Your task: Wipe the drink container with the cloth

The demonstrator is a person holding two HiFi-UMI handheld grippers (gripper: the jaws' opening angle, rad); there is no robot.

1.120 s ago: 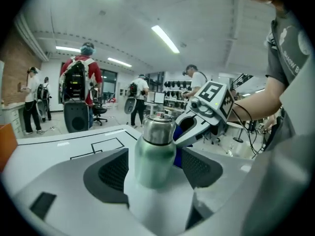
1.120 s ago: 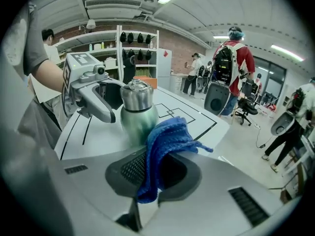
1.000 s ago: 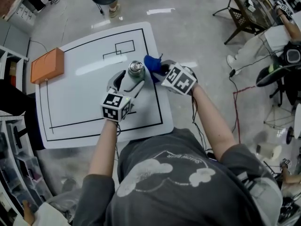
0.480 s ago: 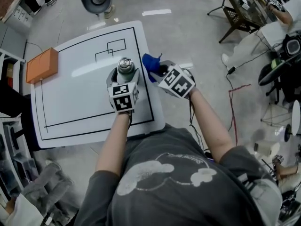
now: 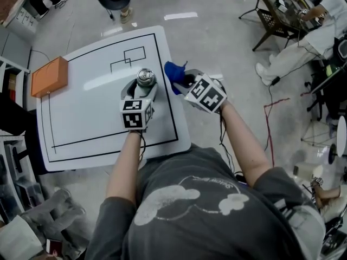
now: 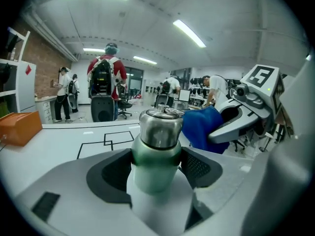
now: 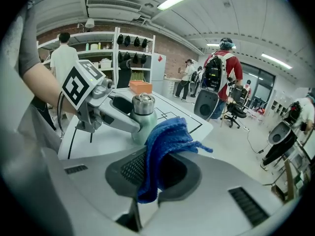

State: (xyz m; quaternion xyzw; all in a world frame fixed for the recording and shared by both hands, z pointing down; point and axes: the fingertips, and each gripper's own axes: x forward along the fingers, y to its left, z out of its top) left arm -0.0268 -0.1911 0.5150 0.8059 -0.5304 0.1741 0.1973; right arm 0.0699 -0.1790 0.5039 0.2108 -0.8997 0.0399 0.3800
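Green steel-capped drink bottle (image 6: 157, 132): jaws of left gripper (image 6: 156, 171) just closed onto it, steadied. Blue fluffy cloth (image 7: 167, 136): pinched in right gripper (image 7: 157, 167), ready for wiping.

Left hand-held gripper (image 5: 142, 84), jaws just closing on bottle (image 5: 145, 77), white board (image 5: 81, 112) beneath, right hand-held gripper (image 5: 184, 80) holding blue cloth (image 5: 173, 76) alongside

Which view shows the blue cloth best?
The right gripper view: the cloth is close, clamped in the right gripper. The head view shows a small patch; the left gripper view, part of it behind the bottle.
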